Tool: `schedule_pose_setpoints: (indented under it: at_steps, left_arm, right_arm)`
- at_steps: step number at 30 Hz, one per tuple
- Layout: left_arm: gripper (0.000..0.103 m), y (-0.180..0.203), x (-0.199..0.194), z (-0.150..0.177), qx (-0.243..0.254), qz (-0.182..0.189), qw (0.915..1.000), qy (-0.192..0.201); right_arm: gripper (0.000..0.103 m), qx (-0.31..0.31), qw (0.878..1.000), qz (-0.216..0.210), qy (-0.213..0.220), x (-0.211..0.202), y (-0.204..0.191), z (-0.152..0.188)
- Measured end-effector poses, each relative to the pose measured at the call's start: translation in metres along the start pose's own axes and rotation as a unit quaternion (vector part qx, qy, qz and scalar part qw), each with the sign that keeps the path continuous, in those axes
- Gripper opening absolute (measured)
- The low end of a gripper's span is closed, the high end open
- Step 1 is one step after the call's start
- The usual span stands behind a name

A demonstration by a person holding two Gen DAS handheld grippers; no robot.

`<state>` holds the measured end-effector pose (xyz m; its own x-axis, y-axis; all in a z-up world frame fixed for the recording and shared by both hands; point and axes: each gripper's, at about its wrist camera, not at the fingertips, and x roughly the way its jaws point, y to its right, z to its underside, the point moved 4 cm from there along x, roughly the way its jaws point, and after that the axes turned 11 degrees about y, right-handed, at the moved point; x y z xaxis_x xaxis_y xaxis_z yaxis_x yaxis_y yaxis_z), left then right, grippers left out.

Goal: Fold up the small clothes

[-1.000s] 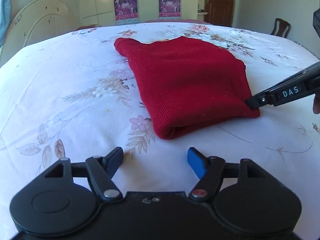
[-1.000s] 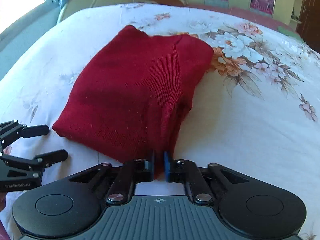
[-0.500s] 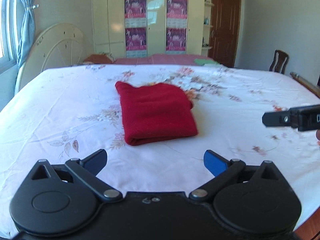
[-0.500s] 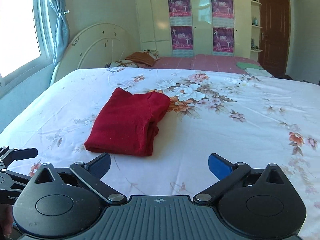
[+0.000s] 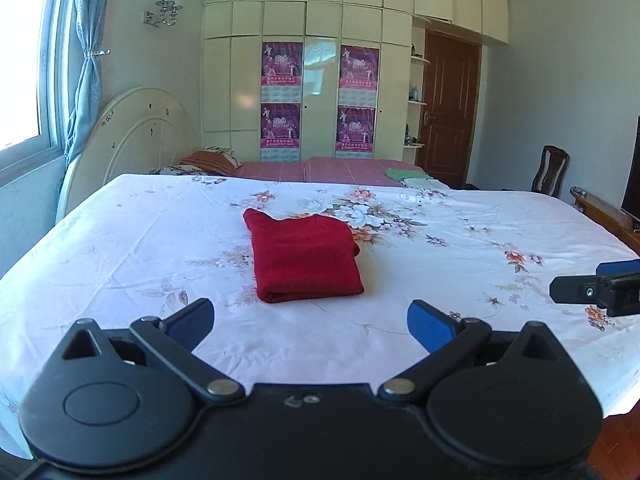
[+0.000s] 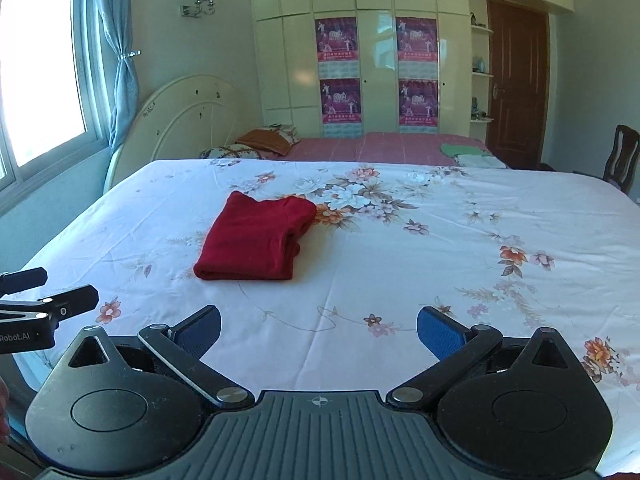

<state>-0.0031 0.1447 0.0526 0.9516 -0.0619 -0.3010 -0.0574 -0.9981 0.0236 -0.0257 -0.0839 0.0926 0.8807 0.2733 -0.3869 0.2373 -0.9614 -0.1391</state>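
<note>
Daylight is pouring in from the window (image 6: 44, 80) at the left, which is blowing out to plain white glare. The floral bedsheet (image 6: 400, 264) is glowing brightest near its left edge, and the wardrobe doors (image 5: 320, 64) are carrying soft reflections. Both views are staying sharp, while fisheye distortion is bending walls and bed edges, and corners are darkening.
</note>
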Motion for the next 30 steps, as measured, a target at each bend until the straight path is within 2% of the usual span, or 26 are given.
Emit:
schedule_pose_setpoints:
  at_steps: [5, 13, 30]
  left_arm:
    - [0.102, 0.005, -0.013, -0.006, 0.014, -0.001, 0.9998, 0.014]
    - [0.102, 0.011, -0.028, -0.014, 0.024, -0.001, 0.999, 0.037]
    - [0.102, 0.006, -0.031, -0.016, 0.017, -0.005, 0.9989, 0.044]
  right_arm:
    - [0.103, 0.003, 1.0, 0.008, 0.021, -0.017, -0.002, -0.004]
    - [0.103, -0.002, 0.999, -0.009, 0.049, -0.03, -0.009, -0.019]
    - [0.103, 0.004, 0.999, -0.021, 0.049, -0.036, -0.009, -0.022]
